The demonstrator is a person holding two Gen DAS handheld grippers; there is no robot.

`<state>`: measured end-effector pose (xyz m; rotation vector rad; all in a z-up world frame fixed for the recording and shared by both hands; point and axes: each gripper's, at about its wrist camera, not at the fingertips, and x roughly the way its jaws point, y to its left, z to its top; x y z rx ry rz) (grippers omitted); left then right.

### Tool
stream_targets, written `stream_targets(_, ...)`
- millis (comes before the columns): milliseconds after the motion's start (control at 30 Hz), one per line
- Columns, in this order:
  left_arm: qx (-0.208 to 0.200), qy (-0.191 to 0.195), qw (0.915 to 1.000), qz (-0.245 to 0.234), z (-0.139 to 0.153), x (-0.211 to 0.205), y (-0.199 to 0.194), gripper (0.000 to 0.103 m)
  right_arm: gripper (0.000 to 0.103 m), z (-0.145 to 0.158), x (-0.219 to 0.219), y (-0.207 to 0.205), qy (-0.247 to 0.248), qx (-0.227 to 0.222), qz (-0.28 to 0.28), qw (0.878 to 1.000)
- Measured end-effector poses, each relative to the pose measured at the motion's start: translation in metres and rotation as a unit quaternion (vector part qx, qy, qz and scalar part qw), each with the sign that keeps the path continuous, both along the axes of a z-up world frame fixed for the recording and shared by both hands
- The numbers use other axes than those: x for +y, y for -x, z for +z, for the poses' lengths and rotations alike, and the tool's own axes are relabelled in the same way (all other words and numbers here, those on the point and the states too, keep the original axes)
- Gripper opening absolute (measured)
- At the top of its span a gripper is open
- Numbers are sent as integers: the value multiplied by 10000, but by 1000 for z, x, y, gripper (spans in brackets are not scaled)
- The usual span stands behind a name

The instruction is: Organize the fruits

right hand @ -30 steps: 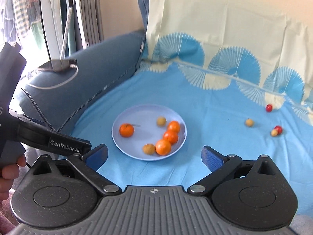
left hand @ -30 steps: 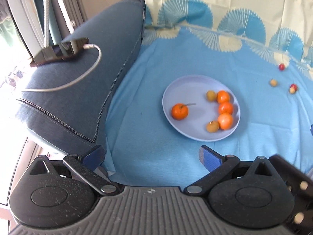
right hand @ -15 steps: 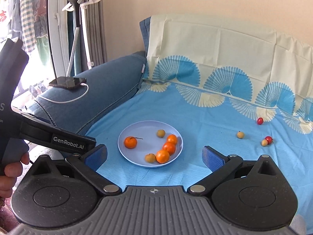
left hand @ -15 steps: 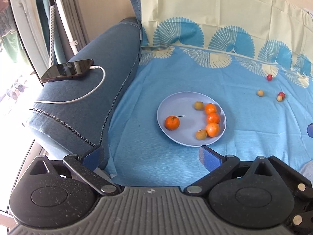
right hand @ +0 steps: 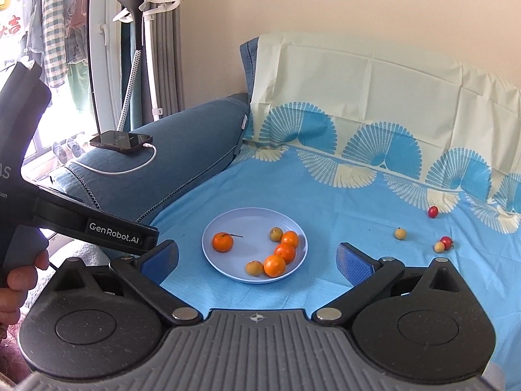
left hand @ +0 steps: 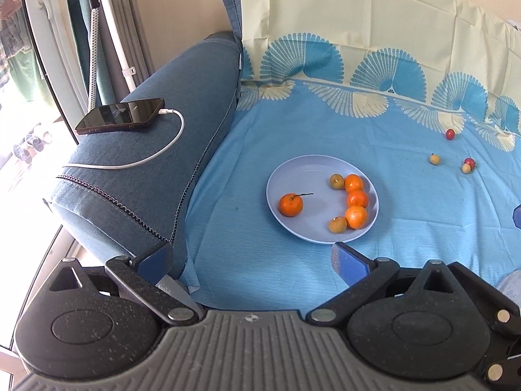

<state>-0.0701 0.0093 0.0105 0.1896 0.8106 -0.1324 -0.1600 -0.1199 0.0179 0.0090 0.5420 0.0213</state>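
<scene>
Both tools, left [left hand: 250, 259] and right [right hand: 257, 257], have drawn back from the plate [left hand: 294, 228] with jaws released and empty; six fruits sit on it, four small fruits [right hand: 400, 233] remain far right on the sheet [right hand: 325, 215], uncollected.

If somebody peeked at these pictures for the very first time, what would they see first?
Probably the bright oranges on the pale blue plate in the middle of the blue sheet, one orange with a stem sitting apart from the rest. Next, the little red and yellow fruits scattered on the sheet off to the right. A black phone with a white cable lies on the sofa arm to the left.
</scene>
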Motion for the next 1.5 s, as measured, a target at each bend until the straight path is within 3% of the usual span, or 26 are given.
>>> stream_targets(900, 175, -96, 9998, -14, -10, -3, -9, 103, 102, -10, -3, -15, -113, 246, 85, 9996)
stream_targets(1500, 487, -405, 9980, -90, -31, -18, -28, 103, 102, -30, -19, -30, -438, 567, -10, 9974)
